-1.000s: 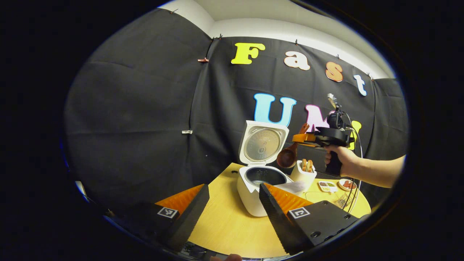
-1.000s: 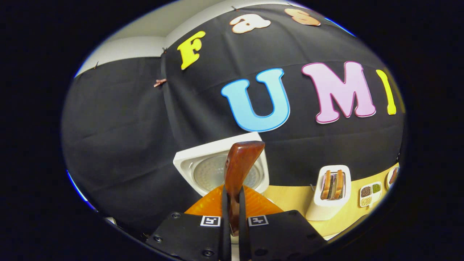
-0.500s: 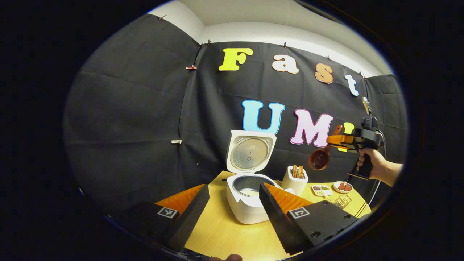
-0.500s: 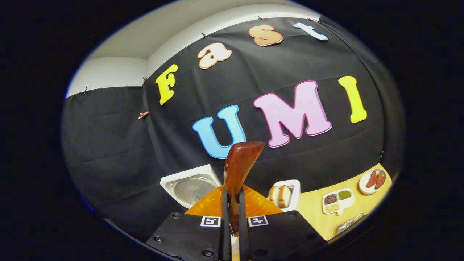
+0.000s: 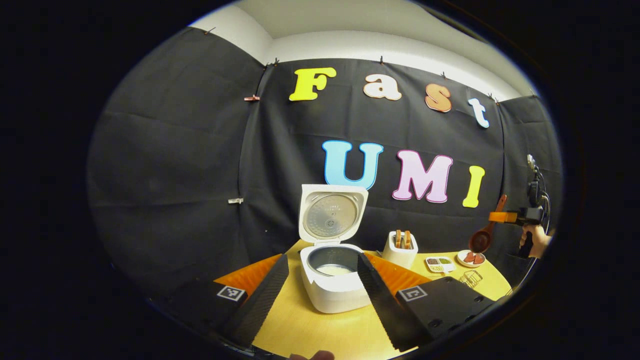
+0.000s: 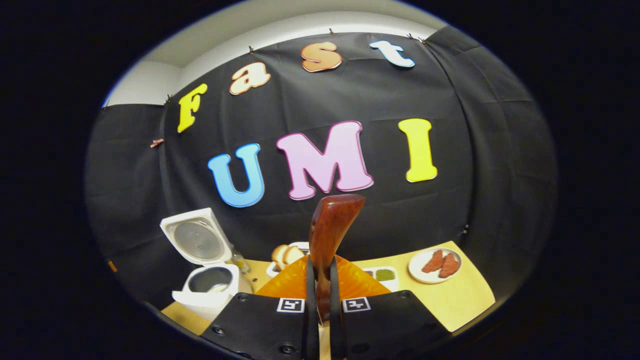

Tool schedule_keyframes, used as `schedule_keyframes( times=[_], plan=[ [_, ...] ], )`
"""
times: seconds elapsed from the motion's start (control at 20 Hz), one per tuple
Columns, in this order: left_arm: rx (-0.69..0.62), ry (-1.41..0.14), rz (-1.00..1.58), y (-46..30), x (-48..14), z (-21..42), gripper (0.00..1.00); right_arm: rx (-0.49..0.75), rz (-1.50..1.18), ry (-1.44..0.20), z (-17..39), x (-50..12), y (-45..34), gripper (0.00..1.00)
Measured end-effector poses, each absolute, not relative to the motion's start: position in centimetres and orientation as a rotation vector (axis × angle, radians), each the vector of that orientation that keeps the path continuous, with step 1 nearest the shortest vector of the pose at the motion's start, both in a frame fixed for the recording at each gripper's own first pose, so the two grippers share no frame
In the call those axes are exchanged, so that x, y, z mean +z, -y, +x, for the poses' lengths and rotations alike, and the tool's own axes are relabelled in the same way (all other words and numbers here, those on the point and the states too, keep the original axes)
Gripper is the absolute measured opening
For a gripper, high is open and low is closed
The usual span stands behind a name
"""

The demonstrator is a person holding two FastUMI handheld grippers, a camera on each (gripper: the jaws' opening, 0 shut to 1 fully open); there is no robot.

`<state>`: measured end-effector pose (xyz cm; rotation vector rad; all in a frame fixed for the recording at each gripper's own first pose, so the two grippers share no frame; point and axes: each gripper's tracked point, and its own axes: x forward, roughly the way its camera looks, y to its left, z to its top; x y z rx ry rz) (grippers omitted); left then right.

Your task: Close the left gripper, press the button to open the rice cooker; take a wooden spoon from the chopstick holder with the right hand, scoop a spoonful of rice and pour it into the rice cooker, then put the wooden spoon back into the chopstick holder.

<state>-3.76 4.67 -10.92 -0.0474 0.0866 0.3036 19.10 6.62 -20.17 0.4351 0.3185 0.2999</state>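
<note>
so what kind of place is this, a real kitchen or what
Probably a staged recording booth, not a real kitchen: a black cloth wall backs one small wooden table holding an open rice cooker, a toaster and small food plates.

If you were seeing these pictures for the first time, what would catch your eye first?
The white rice cooker on the yellow table, its lid up and rice in the pot. Then the wooden spoon clamped in the right gripper, held in the air off to the cooker's right.

The yellow table (image 5: 310, 325) bears the open rice cooker (image 5: 332, 285), toaster (image 5: 400, 249) and two food dishes (image 5: 439, 263)
</note>
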Motion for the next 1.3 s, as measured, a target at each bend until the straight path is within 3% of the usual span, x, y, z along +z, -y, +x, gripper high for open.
schedule_keyframes(
  times=[0.5,0.9,1.0,1.05,1.1,1.25,1.3],
  plan=[
    [0.323,-0.086,-0.018,0.5,-9.3,-2.0,0.96,0.207,0.37,-0.532,18.8,-36.3,-3.0,0.13],
    [0.352,-0.095,-0.001,0.8,-8.9,-2.2,0.95,0.213,0.424,-0.659,18.4,-41.6,-5.1,0.15],
    [0.354,-0.098,0.011,0.4,-9.0,-2.6,0.95,0.178,0.386,-0.652,18.4,-41.8,-4.2,0.22],
    [0.351,-0.1,0.014,0.3,-9.0,-2.7,0.95,0.153,0.36,-0.642,18.6,-41.6,-3.4,0.3],
    [0.345,-0.1,0.014,0.2,-8.9,-2.7,0.95,0.139,0.343,-0.64,18.3,-41.4,-2.9,0.27],
    [0.319,-0.086,0.003,-0.2,-8.5,-2.6,0.95,0.105,0.329,-0.64,16.9,-40.4,-1.5,0.79],
    [0.313,-0.08,-0.002,-0.5,-8.4,-2.5,0.95,0.084,0.324,-0.635,16.3,-40.0,-0.6,0.84]
  ],
)
